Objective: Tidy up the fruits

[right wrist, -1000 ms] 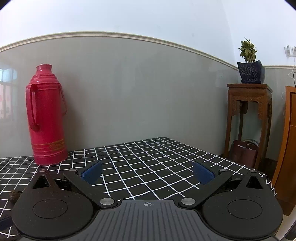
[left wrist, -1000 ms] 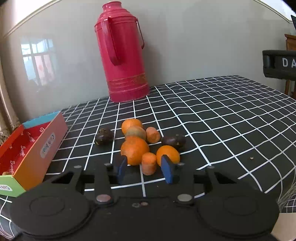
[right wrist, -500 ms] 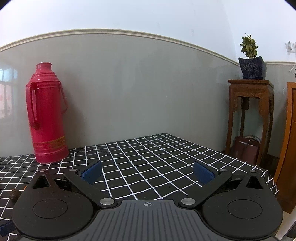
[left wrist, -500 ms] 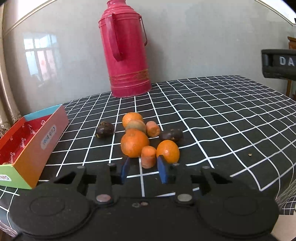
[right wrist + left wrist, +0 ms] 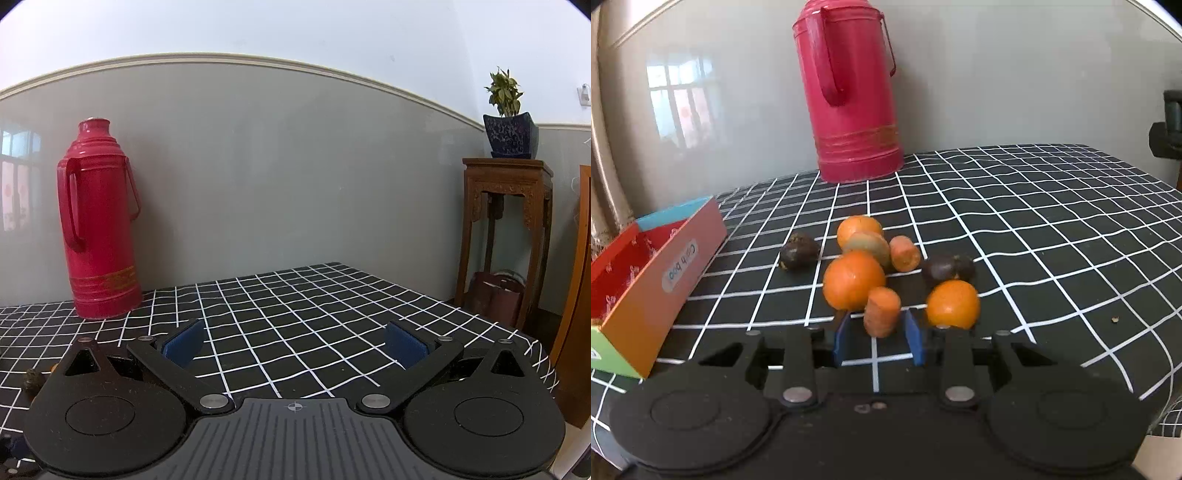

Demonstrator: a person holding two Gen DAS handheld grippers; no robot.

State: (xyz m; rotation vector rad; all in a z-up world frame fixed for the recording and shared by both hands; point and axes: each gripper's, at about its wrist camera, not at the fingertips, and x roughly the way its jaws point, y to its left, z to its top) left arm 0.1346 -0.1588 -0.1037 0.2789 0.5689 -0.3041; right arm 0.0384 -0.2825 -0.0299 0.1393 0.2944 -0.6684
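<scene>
Flanking a stubby, matte carrot chunk (image 5: 882, 312) (cylindrical): blue-padded left tongs (image 5: 875, 338)

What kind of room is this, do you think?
Probably a room in a home, maybe a dining or living area: a table under a black checked tablecloth, a red thermos flask against the wall, and a potted plant on a carved wooden stand.

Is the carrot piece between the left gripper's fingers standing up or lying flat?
Upright: the carrot piece stands on end on the tablecloth, cut face up.

White oval label on the side of the colourful box (image 5: 657, 280), wording unclear.
</scene>
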